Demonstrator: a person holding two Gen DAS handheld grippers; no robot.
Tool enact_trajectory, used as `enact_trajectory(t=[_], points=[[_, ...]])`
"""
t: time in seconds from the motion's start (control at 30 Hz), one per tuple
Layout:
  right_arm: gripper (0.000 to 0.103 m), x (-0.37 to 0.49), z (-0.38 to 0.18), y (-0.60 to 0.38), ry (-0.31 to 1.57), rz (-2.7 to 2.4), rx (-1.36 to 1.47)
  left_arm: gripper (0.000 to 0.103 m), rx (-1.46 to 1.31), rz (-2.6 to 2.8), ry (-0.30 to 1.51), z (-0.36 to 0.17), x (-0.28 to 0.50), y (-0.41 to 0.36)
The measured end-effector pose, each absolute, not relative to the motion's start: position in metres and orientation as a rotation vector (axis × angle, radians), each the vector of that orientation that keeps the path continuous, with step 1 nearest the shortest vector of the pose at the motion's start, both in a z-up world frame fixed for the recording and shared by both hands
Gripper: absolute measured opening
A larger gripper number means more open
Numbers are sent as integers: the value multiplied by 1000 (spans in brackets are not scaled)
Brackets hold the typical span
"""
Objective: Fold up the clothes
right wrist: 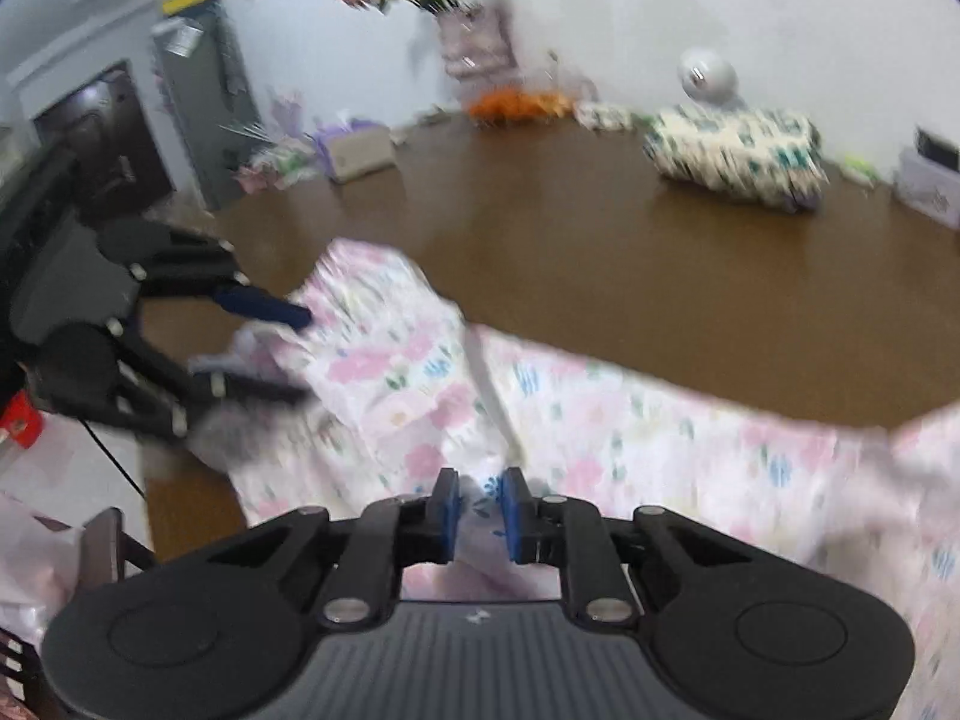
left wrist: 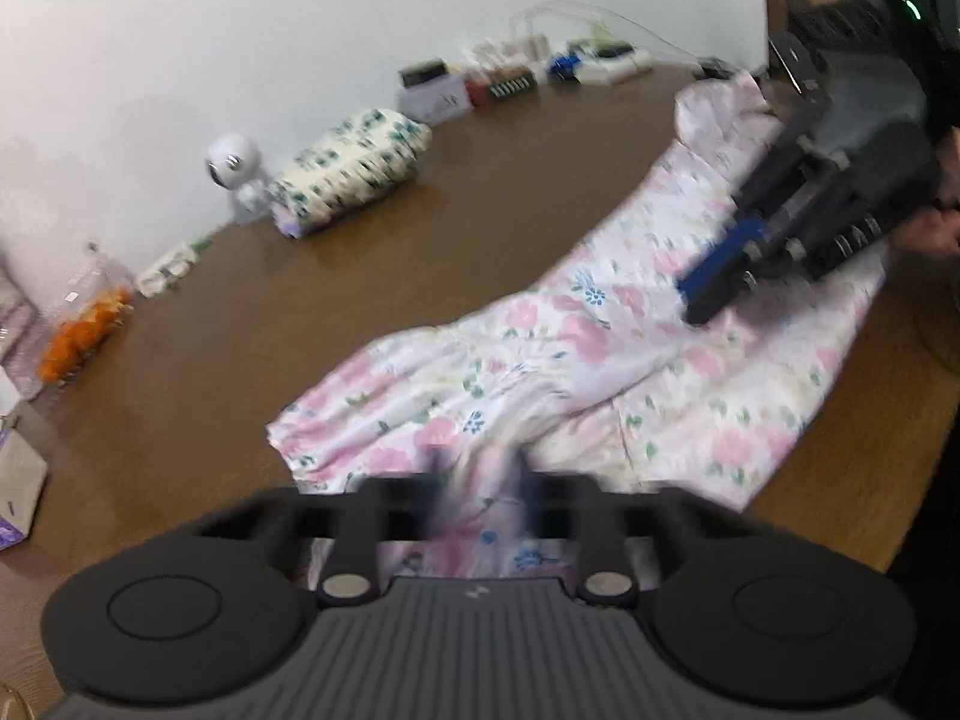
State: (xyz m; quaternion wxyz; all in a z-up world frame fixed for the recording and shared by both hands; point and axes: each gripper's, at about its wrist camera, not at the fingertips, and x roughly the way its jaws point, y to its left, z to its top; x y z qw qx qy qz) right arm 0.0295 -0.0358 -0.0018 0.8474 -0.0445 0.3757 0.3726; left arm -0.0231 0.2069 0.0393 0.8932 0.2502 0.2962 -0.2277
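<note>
Round white camera (left wrist: 231, 163), oranges (left wrist: 84, 336), tissue box (right wrist: 355, 151)

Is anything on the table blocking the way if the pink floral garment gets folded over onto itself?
Nothing visible does. The pink floral garment lies alone on bare brown table. The folded floral bundle, white camera and boxes sit well away, along the far edge by the wall.

Brown table (left wrist: 420, 228): floral garment (left wrist: 600, 372), folded bundle (left wrist: 351, 171).

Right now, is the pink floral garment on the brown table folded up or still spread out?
Partly folded: the pink floral garment lies mostly spread along the brown table, one section doubled over near the left gripper.
</note>
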Motion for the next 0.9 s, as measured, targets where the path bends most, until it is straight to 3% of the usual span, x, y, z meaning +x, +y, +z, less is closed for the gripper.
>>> enact_trajectory(t=[0.2,0.37,0.43,0.47,0.5,0.53,0.57,0.67,0.8,0.9], points=[[6,16,-8,-42,762,727,-53,2,765,-320,434,51,-63,179],[6,13,-5,-41,764,708,-63,4,727,-297,625,22,-72,188],[9,11,-4,-41,762,710,-69,6,616,-291,642,34,-77,199],[15,9,-2,-43,755,709,-66,11,538,-289,630,45,-80,205],[20,5,1,-46,746,703,-60,26,445,-288,602,59,-83,212],[32,2,4,-48,737,697,-54,39,351,-277,558,73,-86,217],[39,-4,10,-54,711,691,-38,61,271,-254,510,87,-90,221],[46,-31,32,-82,590,676,12,83,126,-179,418,107,-91,214],[50,-58,50,-132,489,527,46,88,-28,-140,442,96,-68,183],[59,-44,54,-176,502,291,120,87,-90,-158,471,78,-48,153]])
